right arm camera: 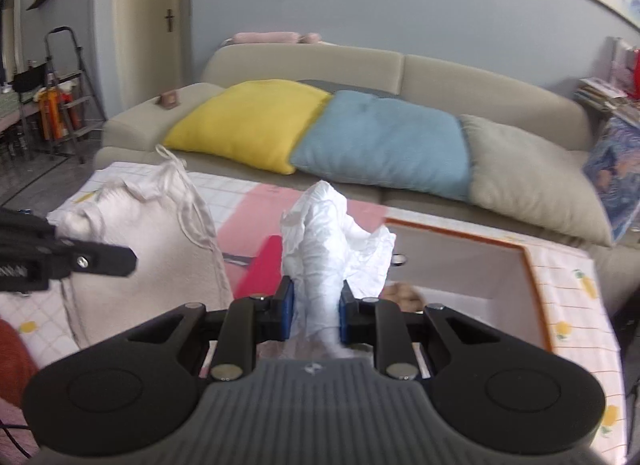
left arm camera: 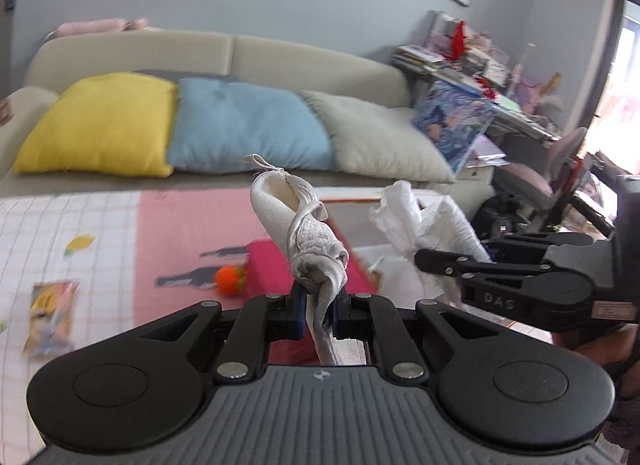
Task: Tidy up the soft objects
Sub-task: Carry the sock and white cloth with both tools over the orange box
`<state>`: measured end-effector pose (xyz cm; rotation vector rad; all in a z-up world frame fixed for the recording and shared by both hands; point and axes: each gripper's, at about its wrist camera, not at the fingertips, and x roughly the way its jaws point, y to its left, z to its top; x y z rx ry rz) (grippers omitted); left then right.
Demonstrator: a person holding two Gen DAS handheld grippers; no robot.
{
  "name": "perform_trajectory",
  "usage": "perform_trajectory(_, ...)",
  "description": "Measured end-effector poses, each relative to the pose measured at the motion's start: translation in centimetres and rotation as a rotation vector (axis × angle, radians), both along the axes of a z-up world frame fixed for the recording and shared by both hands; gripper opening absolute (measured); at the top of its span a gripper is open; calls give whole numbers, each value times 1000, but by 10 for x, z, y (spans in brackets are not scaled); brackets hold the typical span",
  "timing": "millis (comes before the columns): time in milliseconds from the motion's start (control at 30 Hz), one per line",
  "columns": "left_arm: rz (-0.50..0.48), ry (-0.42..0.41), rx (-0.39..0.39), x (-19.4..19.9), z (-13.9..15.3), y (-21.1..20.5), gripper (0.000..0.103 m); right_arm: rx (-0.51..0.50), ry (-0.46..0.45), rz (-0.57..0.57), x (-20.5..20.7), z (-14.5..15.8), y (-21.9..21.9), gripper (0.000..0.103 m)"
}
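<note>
One raised "DAS" on the right tongs [left arm camera: 424, 261].

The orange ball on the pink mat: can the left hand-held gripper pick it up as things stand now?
Probably not yet. The left hand-held gripper is already shut on a white drawstring bag, so it has no free jaws. The orange ball itself lies uncovered on the mat, with nothing in the way.

Matt black plastic tongs [left arm camera: 319, 315], knitted cloth bag [left arm camera: 298, 225], crinkled white wrap [right arm camera: 336, 233]
</note>
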<state>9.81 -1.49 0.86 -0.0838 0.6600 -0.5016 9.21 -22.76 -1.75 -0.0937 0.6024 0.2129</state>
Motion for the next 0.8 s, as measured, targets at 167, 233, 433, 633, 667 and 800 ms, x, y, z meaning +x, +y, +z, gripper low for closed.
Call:
perform_trajectory(167, -105, -43, -42, 28, 19, -42, 12, 24, -6, -79, 12, 9, -48, 20)
perform_trajectory(233, -135, -33, -67, 46, 22, -57, 12, 42, -6, -116, 20, 10, -66, 20)
perform_trajectory(433, -203, 0, -57, 98, 17, -104, 12, 107, 21, -211, 51, 2, -117, 20)
perform_trajectory(633, -233, 34, 46, 132, -15, -149, 12, 78, 113, -210, 94, -29, -132, 20)
perform_trajectory(667, -234, 41, 79, 136, -24, -155, 12, 60, 124, -208, 100, -34, -132, 20)
perform_trajectory(800, -241, 87, 154, 147, -55, -169, 12, -3, 149, -184, 121, -56, -129, 20)
